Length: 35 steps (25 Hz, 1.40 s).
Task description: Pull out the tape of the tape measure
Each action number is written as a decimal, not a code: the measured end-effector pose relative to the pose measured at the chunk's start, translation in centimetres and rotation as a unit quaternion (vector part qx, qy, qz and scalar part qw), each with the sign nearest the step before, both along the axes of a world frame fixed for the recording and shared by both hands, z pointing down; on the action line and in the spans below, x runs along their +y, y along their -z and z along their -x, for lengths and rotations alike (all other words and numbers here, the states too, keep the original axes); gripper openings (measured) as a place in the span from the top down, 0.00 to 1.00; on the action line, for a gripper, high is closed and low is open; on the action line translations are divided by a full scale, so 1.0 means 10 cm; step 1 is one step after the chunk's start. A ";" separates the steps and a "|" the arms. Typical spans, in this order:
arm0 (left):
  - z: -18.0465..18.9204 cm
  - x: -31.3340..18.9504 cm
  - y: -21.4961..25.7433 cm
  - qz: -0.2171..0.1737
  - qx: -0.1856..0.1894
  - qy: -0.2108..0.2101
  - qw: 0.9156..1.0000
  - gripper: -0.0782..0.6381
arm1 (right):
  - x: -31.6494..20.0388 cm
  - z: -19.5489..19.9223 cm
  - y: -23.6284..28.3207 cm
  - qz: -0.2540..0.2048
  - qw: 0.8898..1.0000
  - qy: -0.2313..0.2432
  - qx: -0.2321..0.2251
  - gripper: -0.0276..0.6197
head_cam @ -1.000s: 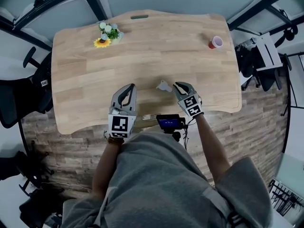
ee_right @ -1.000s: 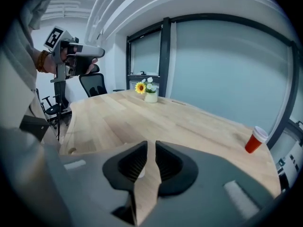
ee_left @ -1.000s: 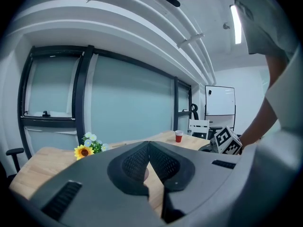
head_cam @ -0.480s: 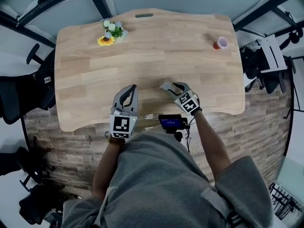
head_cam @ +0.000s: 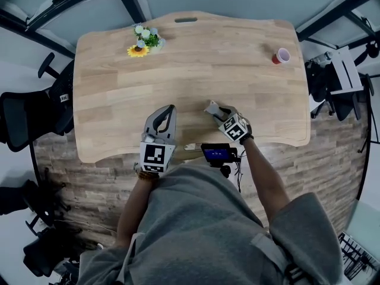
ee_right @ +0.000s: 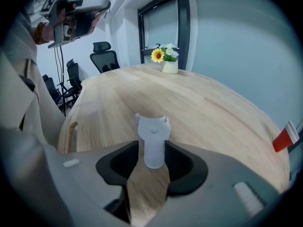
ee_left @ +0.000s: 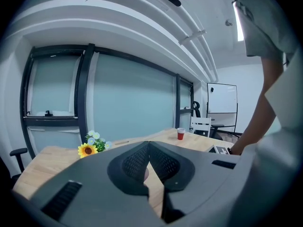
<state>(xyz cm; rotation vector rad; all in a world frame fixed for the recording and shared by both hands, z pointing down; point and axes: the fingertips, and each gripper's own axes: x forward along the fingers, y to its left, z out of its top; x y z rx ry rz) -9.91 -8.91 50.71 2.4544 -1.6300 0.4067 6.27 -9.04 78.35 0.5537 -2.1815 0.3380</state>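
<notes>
Fingers (ee_right: 122,165) newly apart around tape measure (ee_right: 153,138)

Office: desk chairs (head_cam: 24,120), whiteboard (ee_left: 222,98)

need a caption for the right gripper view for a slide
Right gripper, jaws just opening, with the white tape measure between them on the wooden table; flower vase at the far end.

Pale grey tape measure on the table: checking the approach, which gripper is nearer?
Right. The pale grey tape measure sits between the right gripper's jaws, which have just been opening; the left gripper is apart to its left.
</notes>
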 end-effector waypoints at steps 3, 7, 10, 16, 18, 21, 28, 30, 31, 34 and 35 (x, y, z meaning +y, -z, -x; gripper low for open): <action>0.03 0.02 -0.02 0.003 -0.002 0.002 1.000 0.88 | 0.05 0.00 -0.06 0.002 1.000 0.000 0.011 0.70; 0.05 0.02 -0.02 0.002 -0.005 0.001 1.000 0.88 | 0.03 0.00 -0.05 0.010 1.000 -0.020 -0.002 0.74; 0.03 0.06 -0.01 -0.009 -0.022 -0.014 1.000 0.88 | 0.03 -0.03 -0.04 0.024 0.999 -0.040 -0.003 0.74; 0.10 0.07 -0.03 -0.014 -0.023 -0.019 0.999 0.88 | -0.08 -0.03 0.21 0.027 0.997 -0.067 -0.012 0.74; 0.09 0.07 -0.04 -0.015 -0.020 -0.020 0.999 0.88 | -0.13 -0.06 0.37 0.020 0.996 -0.086 -0.026 0.74; 0.00 0.00 0.01 -0.028 -0.018 -0.036 0.999 0.88 | -0.26 -0.11 0.70 -0.008 0.992 -0.117 -0.046 0.74; -0.18 -0.10 0.20 -0.063 0.006 -0.072 0.995 0.88 | -0.28 -0.11 1.78 -0.073 0.983 -0.156 -0.067 0.74; -0.26 -0.10 0.27 -0.076 0.016 -0.097 0.992 0.88 | -0.25 -0.04 2.19 -0.093 0.980 -0.159 -0.080 0.74; -0.30 -0.10 0.30 -0.082 0.017 -0.107 0.991 0.88 | -0.24 0.00 2.38 -0.103 0.978 -0.159 -0.086 0.74; -0.43 -0.09 0.31 -0.093 0.025 -0.122 0.988 0.88 | -0.14 0.08 2.78 -0.128 0.976 -0.151 -0.089 0.74; -0.47 -0.07 0.31 -0.095 0.029 -0.126 0.987 0.87 | -0.11 0.12 2.88 -0.134 0.975 -0.149 -0.092 0.74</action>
